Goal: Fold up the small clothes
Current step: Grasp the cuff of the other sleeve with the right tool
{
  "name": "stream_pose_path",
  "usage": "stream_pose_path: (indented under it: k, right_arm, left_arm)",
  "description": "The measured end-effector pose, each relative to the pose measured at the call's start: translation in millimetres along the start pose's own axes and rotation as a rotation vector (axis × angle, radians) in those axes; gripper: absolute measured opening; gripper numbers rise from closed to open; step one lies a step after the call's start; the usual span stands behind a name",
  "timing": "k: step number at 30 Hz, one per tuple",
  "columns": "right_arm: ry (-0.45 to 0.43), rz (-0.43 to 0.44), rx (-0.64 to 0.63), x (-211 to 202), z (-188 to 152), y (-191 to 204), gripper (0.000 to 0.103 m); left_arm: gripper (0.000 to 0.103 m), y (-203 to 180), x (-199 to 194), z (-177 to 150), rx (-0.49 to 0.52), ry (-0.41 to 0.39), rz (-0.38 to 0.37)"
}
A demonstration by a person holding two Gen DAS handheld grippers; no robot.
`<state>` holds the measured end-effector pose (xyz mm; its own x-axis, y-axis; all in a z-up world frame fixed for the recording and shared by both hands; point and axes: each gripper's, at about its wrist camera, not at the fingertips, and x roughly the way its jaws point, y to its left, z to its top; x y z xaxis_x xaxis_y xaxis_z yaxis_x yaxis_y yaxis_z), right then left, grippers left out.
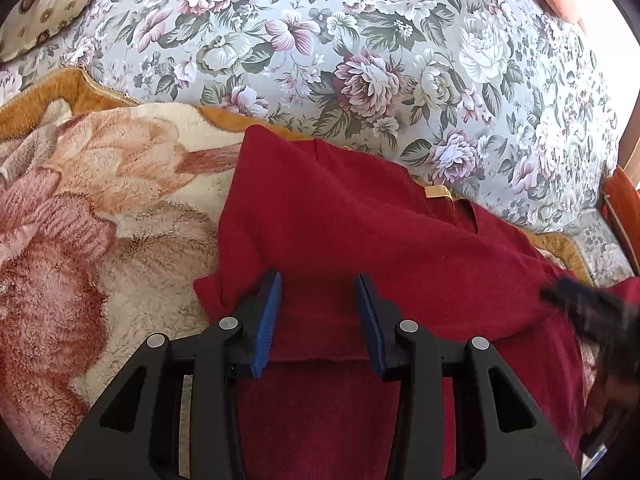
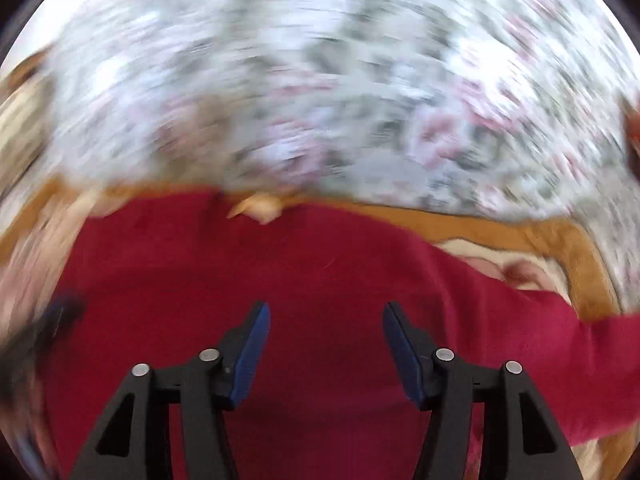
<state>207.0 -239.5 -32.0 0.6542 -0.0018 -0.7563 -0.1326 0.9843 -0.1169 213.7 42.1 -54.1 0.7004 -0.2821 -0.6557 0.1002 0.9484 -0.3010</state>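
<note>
A dark red knit garment lies on a plush blanket, its near part folded back so a hem edge crosses between my left fingers. My left gripper is open, just above the red fabric, with nothing between its pads. In the right wrist view, which is motion-blurred, the same red garment fills the lower half, with one sleeve stretching to the right. My right gripper is open over the fabric. It also shows as a dark blur at the right edge of the left wrist view.
The garment rests on a cream and pink plush blanket with an ochre border. Behind it is a floral sofa back. A patterned cushion lies at top left, and an orange wooden piece stands at right.
</note>
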Motion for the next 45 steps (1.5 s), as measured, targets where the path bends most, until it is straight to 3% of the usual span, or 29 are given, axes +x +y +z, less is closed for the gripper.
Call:
stream_pose_path:
  k: [1,2,3,4,7,9,11,13,16,18,19,25,27,31,34,36,37,41,45]
  right_arm:
    - [0.054,-0.026,-0.030,7.0,-13.8,-5.8,0.060]
    - [0.040,0.026,0.015,-0.8,-23.2,-21.3,0.061]
    - [0.037,0.013,0.078,-12.3,-25.8,-36.0,0.058]
    - [0.027,-0.080,0.134,-31.0,-28.8,-55.6,0.058]
    - [-0.153,-0.171,0.245,-99.7,-49.7,-117.1,0.058]
    - [-0.227,-0.280,0.323,-138.0,-68.4,-159.6,0.060]
    - [-0.269,-0.391,0.410,-171.3,-90.2,-209.7,0.061]
    - [-0.270,-0.448,0.519,-196.2,-115.3,-254.7,0.061]
    - [-0.257,-0.432,0.670,-204.2,-136.1,-307.1,0.061]
    - [-0.235,-0.301,0.776,-192.7,-148.2,-332.8,0.063]
    - [-0.318,-0.269,0.774,-196.3,-149.9,-337.5,0.063]
    - [-0.321,-0.251,0.727,-175.2,-124.2,-344.2,0.066]
    - [-0.328,-0.250,0.727,-175.0,-124.6,-343.6,0.067]
    - [-0.378,-0.162,0.760,-184.7,-143.7,-337.8,0.066]
    - [-0.399,-0.159,0.794,-185.6,-147.9,-346.8,0.051]
    - [-0.416,-0.115,0.857,-183.2,-149.0,-360.2,0.032]
    - [-0.416,-0.106,0.879,-183.0,-148.9,-363.5,0.030]
    - [-0.400,-0.083,0.904,-184.6,-144.9,-350.4,0.006]
    - [-0.424,0.020,0.714,-190.4,-110.6,-271.9,0.006]
  left_arm:
    - [0.037,-0.2,0.2,0.2,0.002,0.001,0.001]
    - [0.037,-0.4,0.3,0.4,0.004,0.002,0.003]
    - [0.037,-0.5,0.5,0.7,0.004,0.004,0.004]
    - [0.037,-0.2,0.4,0.9,0.004,0.005,0.003]
    - [0.037,-1.1,0.1,1.2,0.007,0.001,0.006]
    - [0.037,-1.0,0.0,1.7,0.008,0.001,0.006]
    - [0.037,-0.7,0.0,1.0,0.007,0.001,0.006]
    - [0.037,-0.9,0.0,0.9,0.009,0.001,0.008]
    - [0.037,-0.2,-0.9,0.7,0.009,0.000,0.007]
    - [0.038,-0.8,-0.6,0.8,0.009,0.000,0.007]
    - [0.037,-0.7,-0.6,0.8,0.008,0.000,0.007]
    - [0.038,0.2,-0.5,1.3,0.006,-0.001,0.003]
    - [0.038,0.6,-0.6,1.3,0.004,-0.009,0.002]
    - [0.038,1.0,-0.6,1.4,0.004,-0.010,0.002]
    - [0.038,1.2,-0.8,1.4,0.004,-0.009,0.004]
    - [0.038,0.7,-0.4,1.1,0.003,-0.010,0.003]
    - [0.038,0.4,-0.4,1.3,0.002,-0.009,0.003]
    - [0.038,-0.2,-0.3,1.4,0.003,-0.007,0.004]
    - [0.039,-5.4,-1.7,4.1,0.014,0.010,0.020]
